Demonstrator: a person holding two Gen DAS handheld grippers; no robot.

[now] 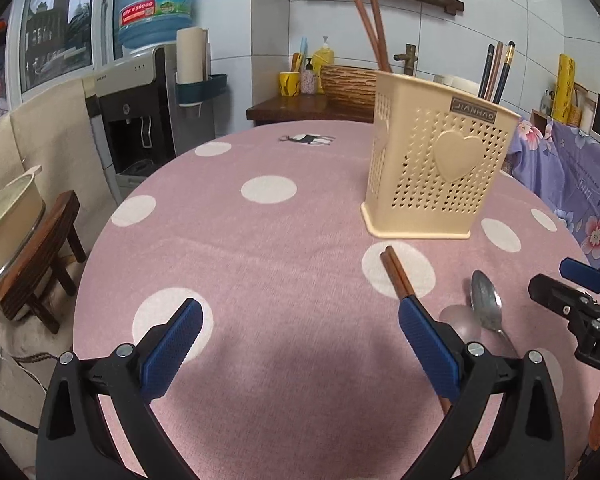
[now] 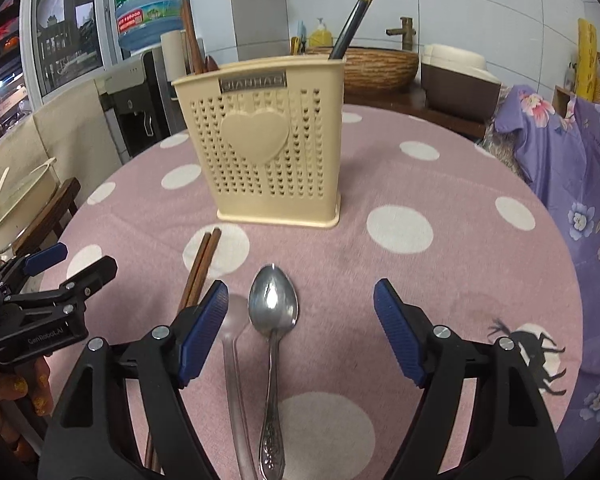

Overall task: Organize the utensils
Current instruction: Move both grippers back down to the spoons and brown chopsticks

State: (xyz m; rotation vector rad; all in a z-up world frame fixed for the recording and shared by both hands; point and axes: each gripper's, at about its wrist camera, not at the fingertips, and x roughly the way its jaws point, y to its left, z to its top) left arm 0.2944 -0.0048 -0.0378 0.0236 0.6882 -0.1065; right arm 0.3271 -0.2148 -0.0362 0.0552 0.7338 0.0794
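Metal spoon [image 2: 273, 304] lies flat on the pink dotted tabletop [image 2: 420, 184], bowl toward the holder [image 2: 268, 140], handle running back under the right tool [image 2: 300, 330]. Judged stiff, light, smooth and likely slippery; thin profile on cloth means the pads must pinch across the narrow neck or upper handle, not the rounded bowl.

Clear plastic spoon [image 2: 233, 344] lies just beside it on the left, parallel, hard to see; likely lighter and a little flexible.

Brown chopsticks [image 1: 396, 276] lie as a touching pair; stiff, light, prone to rolling apart. Take both together near mid-length.

Right tool: jaws apart, nothing between the pads, straddling the metal spoon from above.

Left tool [image 1: 300, 348]: jaws wide, empty; its right pad sits over the chopsticks, so the pair lies off-centre, at the jaw's edge.

Holder stands upright beyond all of them, already carrying chopsticks.
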